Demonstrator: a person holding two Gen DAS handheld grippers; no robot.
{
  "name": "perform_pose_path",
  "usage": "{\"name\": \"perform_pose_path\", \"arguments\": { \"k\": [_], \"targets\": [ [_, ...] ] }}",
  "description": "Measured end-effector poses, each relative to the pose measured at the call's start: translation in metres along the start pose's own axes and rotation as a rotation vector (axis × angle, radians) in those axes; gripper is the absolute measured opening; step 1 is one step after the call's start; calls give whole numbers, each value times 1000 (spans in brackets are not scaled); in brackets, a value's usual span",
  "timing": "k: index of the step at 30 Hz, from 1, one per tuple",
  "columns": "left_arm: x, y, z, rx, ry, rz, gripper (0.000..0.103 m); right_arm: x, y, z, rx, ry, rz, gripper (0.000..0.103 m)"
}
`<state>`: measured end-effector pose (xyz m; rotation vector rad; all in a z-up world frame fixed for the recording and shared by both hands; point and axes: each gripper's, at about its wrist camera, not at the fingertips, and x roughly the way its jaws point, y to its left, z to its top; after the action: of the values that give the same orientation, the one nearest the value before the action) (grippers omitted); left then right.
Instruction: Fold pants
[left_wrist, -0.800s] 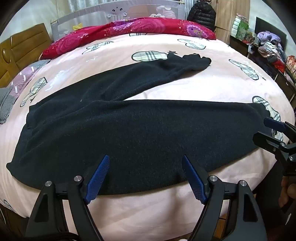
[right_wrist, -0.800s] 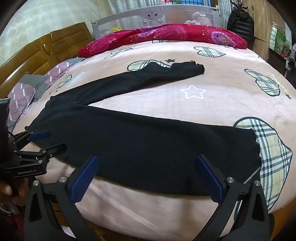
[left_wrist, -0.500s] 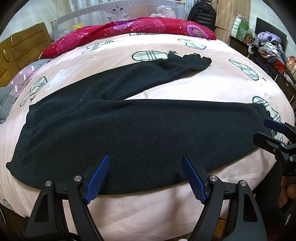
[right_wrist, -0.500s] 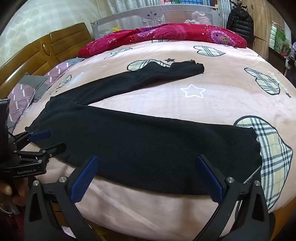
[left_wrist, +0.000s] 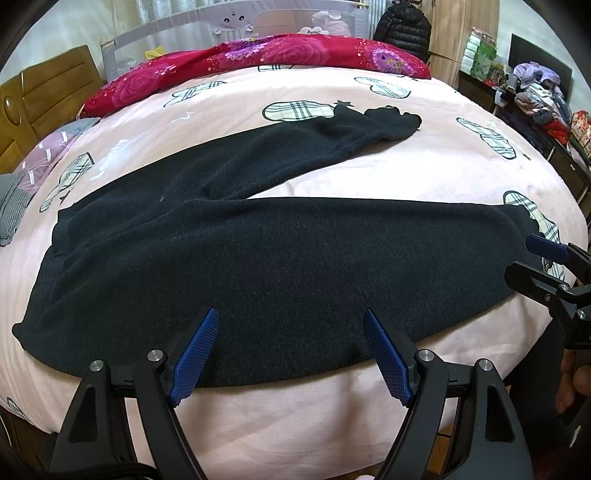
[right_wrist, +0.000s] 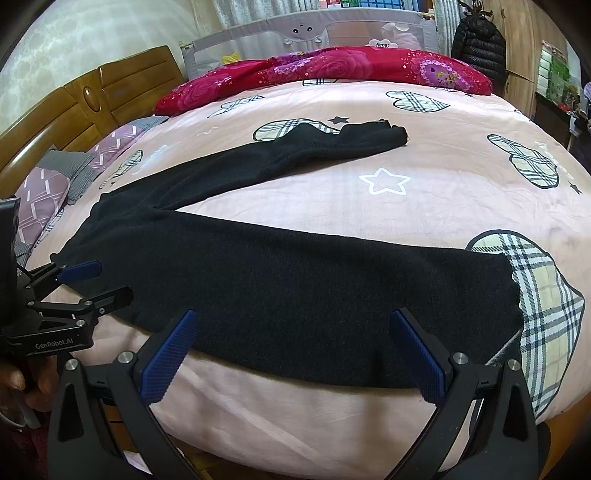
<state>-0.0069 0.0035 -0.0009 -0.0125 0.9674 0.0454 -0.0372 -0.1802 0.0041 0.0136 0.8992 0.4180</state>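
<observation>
Black pants (left_wrist: 258, 266) spread flat on the bed (left_wrist: 443, 177), legs splayed apart, near leg along the bed's front edge.

Your left tool (left_wrist: 291, 354) and right tool (right_wrist: 295, 354) both gape wide, holding nothing; pinch only the top layer and the leg may drag or bunch.

Wide bed (left_wrist: 424, 177) under a pale pink sheet printed with plaid hearts and stars.
Black knit pants (left_wrist: 258, 266) lie flat on it, legs splayed apart; beyond the pants, a red floral quilt (left_wrist: 258, 55) lies along the far edge; left of the pants, lilac and grey patterned pillows (right_wrist: 48, 184) by the wooden headboard.
</observation>
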Motion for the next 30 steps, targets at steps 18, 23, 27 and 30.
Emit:
{"name": "perform_pose_path", "arguments": {
  "k": [18,23,27,30],
  "targets": [
    [3,-3,0,4,9,-1,81,0,0,1,2,-9,4,103],
    [6,-2,1,0,17,-4,81,2,1,2,8,-8,9,103],
    [5,-1,3,-5,20,-11,81,4,1,4,13,-20,24,103],
    [4,1,8,-5,15,-16,81,5,-1,7,13,-31,31,103]
  ]
}}
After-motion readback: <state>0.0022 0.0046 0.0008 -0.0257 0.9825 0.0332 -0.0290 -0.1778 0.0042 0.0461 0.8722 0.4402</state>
